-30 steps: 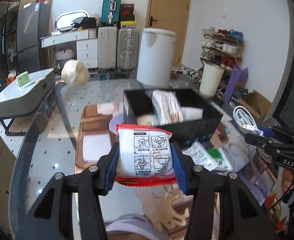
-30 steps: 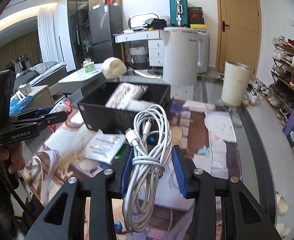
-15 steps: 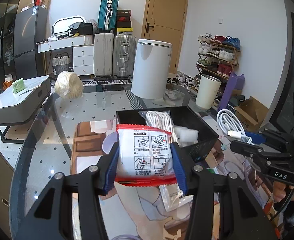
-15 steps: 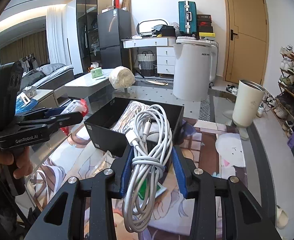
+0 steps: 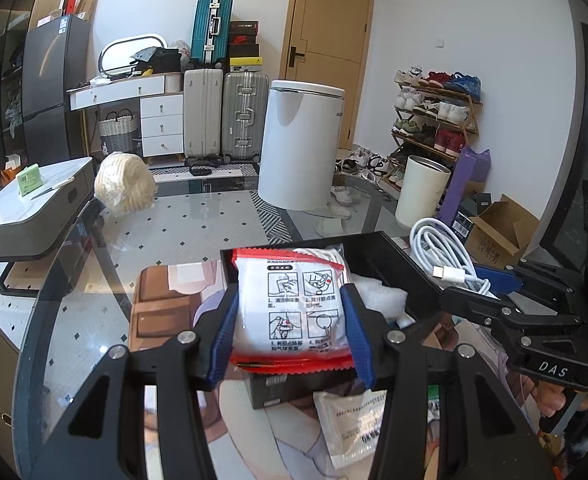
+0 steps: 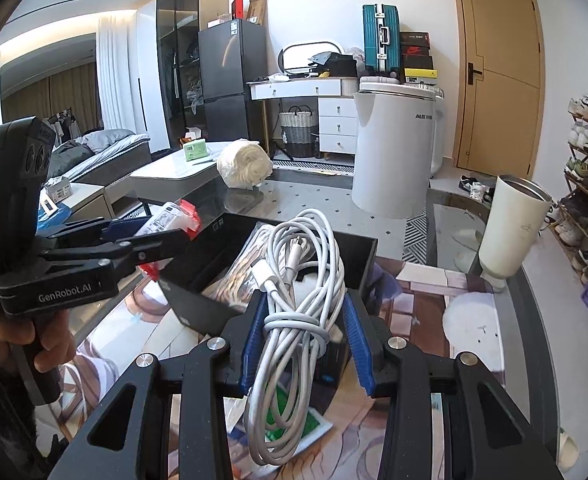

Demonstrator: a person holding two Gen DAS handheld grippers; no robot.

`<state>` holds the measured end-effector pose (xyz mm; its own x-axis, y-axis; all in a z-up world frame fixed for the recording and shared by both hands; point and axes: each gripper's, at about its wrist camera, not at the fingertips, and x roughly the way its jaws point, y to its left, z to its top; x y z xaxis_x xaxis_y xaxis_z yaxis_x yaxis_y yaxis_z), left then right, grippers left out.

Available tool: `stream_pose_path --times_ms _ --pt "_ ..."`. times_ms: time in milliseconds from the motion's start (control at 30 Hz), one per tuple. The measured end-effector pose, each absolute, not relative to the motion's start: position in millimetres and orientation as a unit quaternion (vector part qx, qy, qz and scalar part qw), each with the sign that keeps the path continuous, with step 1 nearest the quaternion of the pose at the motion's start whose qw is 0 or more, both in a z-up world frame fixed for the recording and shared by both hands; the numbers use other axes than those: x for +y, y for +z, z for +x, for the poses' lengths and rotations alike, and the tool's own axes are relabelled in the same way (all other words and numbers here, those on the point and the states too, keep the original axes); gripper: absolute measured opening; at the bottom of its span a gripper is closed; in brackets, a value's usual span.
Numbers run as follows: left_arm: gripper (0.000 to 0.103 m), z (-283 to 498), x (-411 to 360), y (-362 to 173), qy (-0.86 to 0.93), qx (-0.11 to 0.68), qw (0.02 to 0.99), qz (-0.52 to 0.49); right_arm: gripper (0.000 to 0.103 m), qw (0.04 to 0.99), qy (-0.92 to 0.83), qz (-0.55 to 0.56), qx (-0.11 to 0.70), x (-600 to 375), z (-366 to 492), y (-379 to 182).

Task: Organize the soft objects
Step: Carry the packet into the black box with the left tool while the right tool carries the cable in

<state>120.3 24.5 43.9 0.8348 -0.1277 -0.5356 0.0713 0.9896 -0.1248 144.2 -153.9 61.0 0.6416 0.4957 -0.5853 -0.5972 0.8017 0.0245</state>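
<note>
My left gripper [image 5: 290,332] is shut on a white packet with red edges [image 5: 294,308], held just above the near side of the open black box [image 5: 390,264]. My right gripper [image 6: 304,332] is shut on a coiled white cable [image 6: 298,300], held over the near right corner of the same black box [image 6: 358,256]. Each view shows the other tool: the left gripper [image 6: 162,232] with the red-edged packet [image 6: 178,216], and the right gripper [image 5: 482,284] with the cable [image 5: 442,256]. Inside the box lie a clear bag of cord [image 6: 250,256] and white padding [image 5: 378,300].
A white sachet [image 5: 354,424] and a green-and-white sachet [image 6: 290,424] lie on the printed mat [image 5: 162,308] in front of the box. The glass table [image 5: 174,232] also carries a wrapped ball of rope [image 5: 124,188]. A white bin [image 5: 300,144] stands behind.
Both grippers have moved forward toward the black box and a little up, each keeping its grip. The box now fills the near middle of both views, and the sachets have slid below the fingers.
</note>
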Motion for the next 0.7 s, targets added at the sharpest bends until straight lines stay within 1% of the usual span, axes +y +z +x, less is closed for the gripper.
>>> stream_pose_path --times_ms 567,700 --pt "0.048 150.8 24.5 36.6 -0.051 0.281 0.957 -0.049 0.039 0.909 0.300 -0.099 0.270 -134.4 178.4 56.6" --pt "0.048 157.9 23.0 33.5 -0.057 0.282 0.957 -0.046 0.039 0.908 0.298 -0.112 0.274 -127.3 187.1 52.7"
